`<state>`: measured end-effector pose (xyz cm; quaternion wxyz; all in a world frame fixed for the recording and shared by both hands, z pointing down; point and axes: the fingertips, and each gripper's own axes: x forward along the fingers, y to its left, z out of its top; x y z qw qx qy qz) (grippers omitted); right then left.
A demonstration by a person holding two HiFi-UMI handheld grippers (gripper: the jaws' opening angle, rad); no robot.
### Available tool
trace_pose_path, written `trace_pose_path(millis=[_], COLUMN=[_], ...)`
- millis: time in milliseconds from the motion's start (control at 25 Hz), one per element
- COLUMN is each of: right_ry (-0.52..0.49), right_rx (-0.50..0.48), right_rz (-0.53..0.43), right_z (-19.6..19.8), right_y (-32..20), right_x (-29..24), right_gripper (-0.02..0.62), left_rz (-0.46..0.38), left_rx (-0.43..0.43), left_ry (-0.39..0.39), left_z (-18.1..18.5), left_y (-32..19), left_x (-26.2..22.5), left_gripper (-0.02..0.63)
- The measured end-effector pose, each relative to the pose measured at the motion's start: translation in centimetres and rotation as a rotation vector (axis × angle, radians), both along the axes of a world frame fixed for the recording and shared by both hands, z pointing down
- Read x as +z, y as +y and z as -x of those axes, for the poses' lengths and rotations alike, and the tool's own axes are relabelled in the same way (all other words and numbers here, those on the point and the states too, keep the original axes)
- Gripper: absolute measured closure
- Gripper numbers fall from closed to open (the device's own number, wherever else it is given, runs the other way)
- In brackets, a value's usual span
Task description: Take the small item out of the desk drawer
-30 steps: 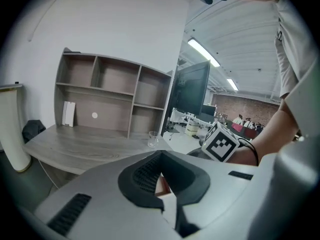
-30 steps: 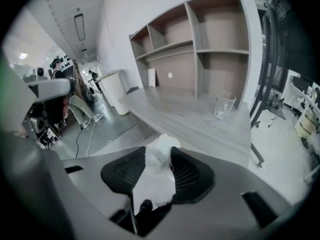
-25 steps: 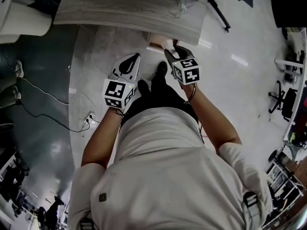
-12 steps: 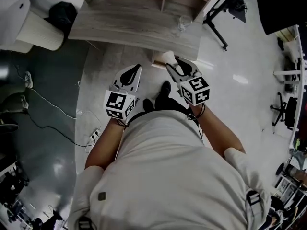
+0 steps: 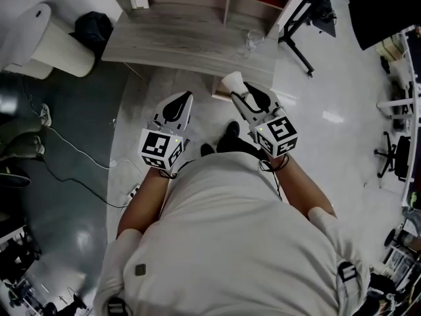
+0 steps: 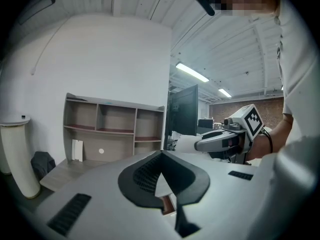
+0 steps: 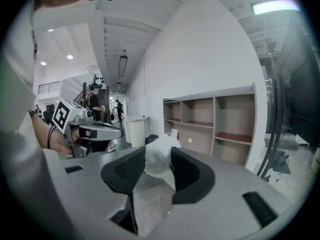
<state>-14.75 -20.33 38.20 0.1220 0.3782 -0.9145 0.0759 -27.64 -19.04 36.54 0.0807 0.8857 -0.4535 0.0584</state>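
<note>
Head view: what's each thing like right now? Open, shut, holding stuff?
right gripper, shut on the white puff.
left gripper, shut, nothing in it.
white puff, pinched between the right gripper's jaws.
drawer, looks pulled out from under the desk.
glass, upright on the desk.

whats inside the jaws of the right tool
A white fluffy wad is pinched in the right tool, with a translucent flap hanging beneath it. How far the wad reaches down between the jaws is covered.
</note>
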Motion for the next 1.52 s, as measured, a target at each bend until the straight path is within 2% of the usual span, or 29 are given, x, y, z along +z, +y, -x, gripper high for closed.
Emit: trace_pose_path(millis=[200,400,600,720,1120,1520], right_ry=[-0.039,-0.059,-0.059,-0.059,-0.068,-0.088], right_rx=[0.018,0.014,-0.020,-0.049,-0.114,-0.174], right_rz=[0.000,-0.013,-0.023,-0.018,-0.011,0.007], right_z=[-1.8,-4.5,-7.9,-10.4,-20.9,-26.2], right_y=[0.0,0.3,1.2,1.9,5.9,10.9], right_x=[-1.5,-2.2,-2.8,-3.0,-2.4,-1.9], right_gripper=[0.428,0.428,0.428,0.428,0.428,0.428], left_rz=[-0.009,-0.029,-0.039,-0.017,-0.003,0.037], left_rx=[0.010,0.005,-0.019,-0.042,-0.097,-0.125], left_ry=[0.017,0.011,0.013,0.021,0.019,0.000], left_z=[-0.7,-3.0,-6.5,-9.0,-19.1,-25.2], left_y=[0.6,0.9,1.3,1.8,5.6,11.1], left_x=[-0.9,-1.7,-2.8,-2.4,-1.0,0.3], left_gripper=[0.594,0.594,0.594,0.594,0.594,0.594])
